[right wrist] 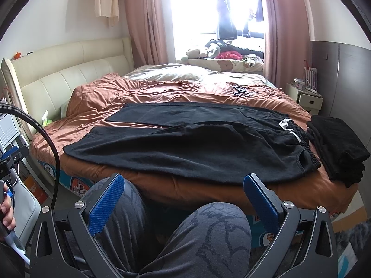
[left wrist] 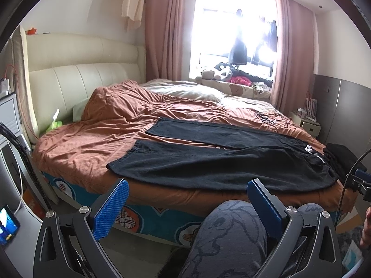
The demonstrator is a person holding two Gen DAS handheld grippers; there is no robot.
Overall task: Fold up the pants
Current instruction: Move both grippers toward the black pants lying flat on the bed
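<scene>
Black pants (right wrist: 185,146) flat on bed (right wrist: 208,192), long axis crosswise – waistband nearer right gripper (right wrist: 183,199); left gripper (left wrist: 185,199) also wide, empty.

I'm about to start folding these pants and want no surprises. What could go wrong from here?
1. The near leg of the black pants lies at the bed's front edge; a pull could slide it off the bed.
2. The white drawstring lies loose at the waistband and could get folded in crookedly.
3. The folded black pile sits beside the waistband; the right gripper might knock it.
</scene>
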